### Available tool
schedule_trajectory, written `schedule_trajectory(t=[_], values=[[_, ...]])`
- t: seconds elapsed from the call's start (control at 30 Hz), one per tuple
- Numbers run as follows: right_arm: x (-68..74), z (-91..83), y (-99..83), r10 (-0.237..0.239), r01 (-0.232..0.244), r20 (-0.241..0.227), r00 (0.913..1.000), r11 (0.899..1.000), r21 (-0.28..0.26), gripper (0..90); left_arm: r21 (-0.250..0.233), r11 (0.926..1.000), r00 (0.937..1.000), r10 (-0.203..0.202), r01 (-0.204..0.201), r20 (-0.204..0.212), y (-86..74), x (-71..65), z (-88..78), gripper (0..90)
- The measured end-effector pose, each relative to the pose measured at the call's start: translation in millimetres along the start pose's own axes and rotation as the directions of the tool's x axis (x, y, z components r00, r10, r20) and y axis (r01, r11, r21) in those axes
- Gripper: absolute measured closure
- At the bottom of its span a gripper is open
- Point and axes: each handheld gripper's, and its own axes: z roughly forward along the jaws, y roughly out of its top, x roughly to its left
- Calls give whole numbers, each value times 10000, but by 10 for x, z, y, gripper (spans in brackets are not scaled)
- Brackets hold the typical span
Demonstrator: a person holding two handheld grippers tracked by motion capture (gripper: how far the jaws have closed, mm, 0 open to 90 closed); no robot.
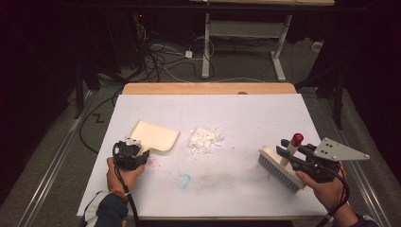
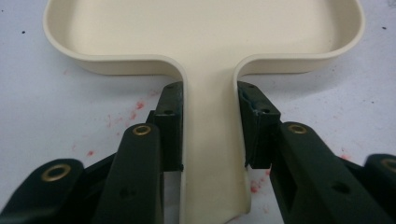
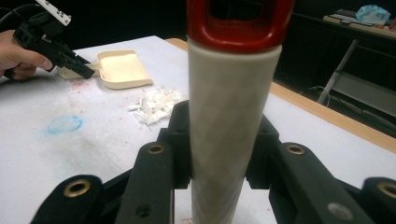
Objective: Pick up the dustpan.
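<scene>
Dark room, cable-strewn floor (image 1: 165, 66)

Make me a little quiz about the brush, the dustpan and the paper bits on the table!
1. True or false: the left gripper is shut on the handle of the dustpan.
2. What does the right gripper hold? A) a cup B) the brush by its white handle C) a sponge
3. Fill in: the pile of white paper scraps lies on the table between the dustpan and the ____.

Key:
1. True: both pads press the cream handle's sides.
2. B: the jaws clamp the white handle below its red end.
3. brush.
</scene>
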Motion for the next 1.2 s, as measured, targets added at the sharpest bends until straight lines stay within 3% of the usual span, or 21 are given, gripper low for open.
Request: schedule_trajectory(t=[0.3, 0.47, 0.7, 0.73, 1.0, 1.07, 1.1, 1.2], values=[[-37, -12, -6, 126, -126, 79, 9999, 9999, -6, 696, 6, 9986, 9986, 528, -528, -4, 97, 63, -55, 637], [-92, -16, -3, 243, -241, 252, 9994, 9997, -79, 696, -278, 9963, 9966, 821, -819, 47, 76, 103, -261, 637], [-111, -28, -23, 239, -222, 467, 9986, 9991, -369, 696, -286, 9928, 9930, 1168, -1163, 155, 35, 128, -383, 637], [-109, -26, -22, 264, -246, 480, 9985, 9989, -391, 696, -299, 9896, 9897, 1413, -1406, 228, 23, 108, -425, 637], [-124, 13, -40, 315, -307, 496, 9983, 9994, -175, 696, -91, 9807, 9788, 1954, -1952, 613, -9, 51, -510, 637], [-133, 10, -52, 403, -393, 539, 9977, 9991, -187, 696, 51, 9738, 9708, 2260, -2272, 802, -27, -1, -530, 637], [-133, 10, -52, 403, -393, 539, 9977, 9991, -187, 696, 51, 9738, 9708, 2260, -2272, 802, -27, -1, -530, 637], [-164, 11, -72, 512, -505, 574, 9970, 9986, -130, 696, 306, 9623, 9582, 2657, -2703, 1059, -67, -76, -546, 637]])
